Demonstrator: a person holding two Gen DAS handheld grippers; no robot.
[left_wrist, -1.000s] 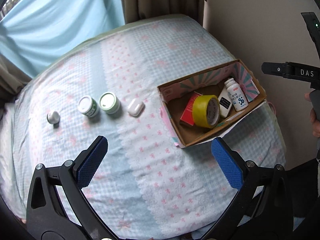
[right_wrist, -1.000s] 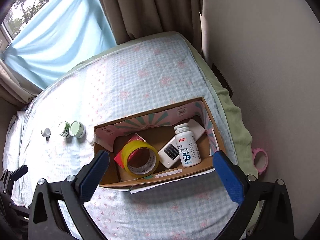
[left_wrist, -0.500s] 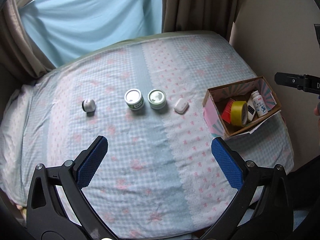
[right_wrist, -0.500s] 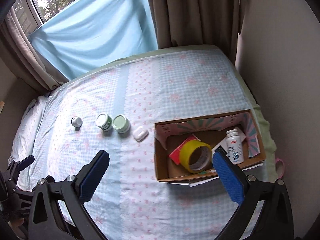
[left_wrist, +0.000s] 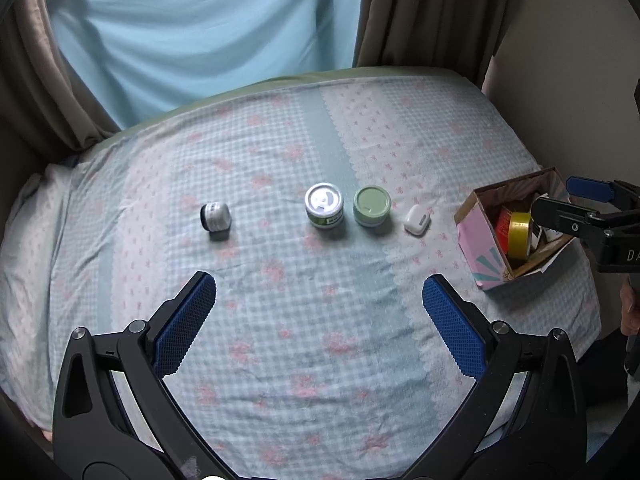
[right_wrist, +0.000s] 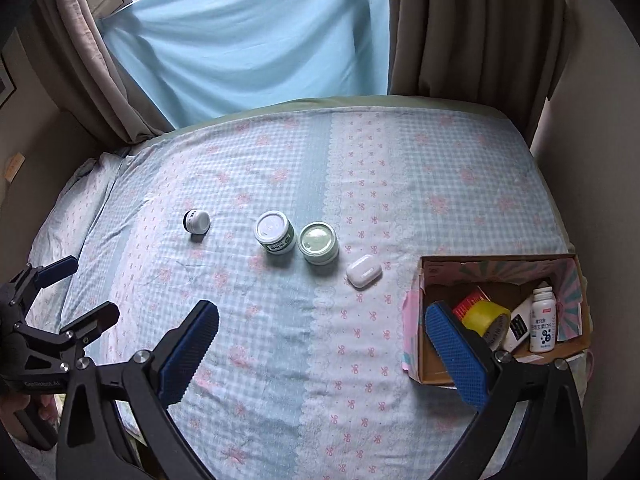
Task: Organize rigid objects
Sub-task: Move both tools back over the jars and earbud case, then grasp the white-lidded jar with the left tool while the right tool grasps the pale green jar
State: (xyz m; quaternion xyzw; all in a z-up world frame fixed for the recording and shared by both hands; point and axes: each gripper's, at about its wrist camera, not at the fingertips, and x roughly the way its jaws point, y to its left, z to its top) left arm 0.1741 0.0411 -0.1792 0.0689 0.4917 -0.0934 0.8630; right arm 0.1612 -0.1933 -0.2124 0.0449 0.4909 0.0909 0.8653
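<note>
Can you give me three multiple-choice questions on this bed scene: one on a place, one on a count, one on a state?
1. Where is the yellow tape roll?
A. in the cardboard box
B. beside the earbud case
C. on the floor

2. How many things lie loose on the bedsheet?
A. two
B. four
C. six

3. How does the left hand-held gripper stand?
A. shut on a jar
B. open, empty
C. shut, empty

Answers: 1 A, the roll sits inside the box walls. 2 B, small jar, white-lid jar, green-lid jar, earbud case. 3 B, its pads are wide apart over bare sheet.
</note>
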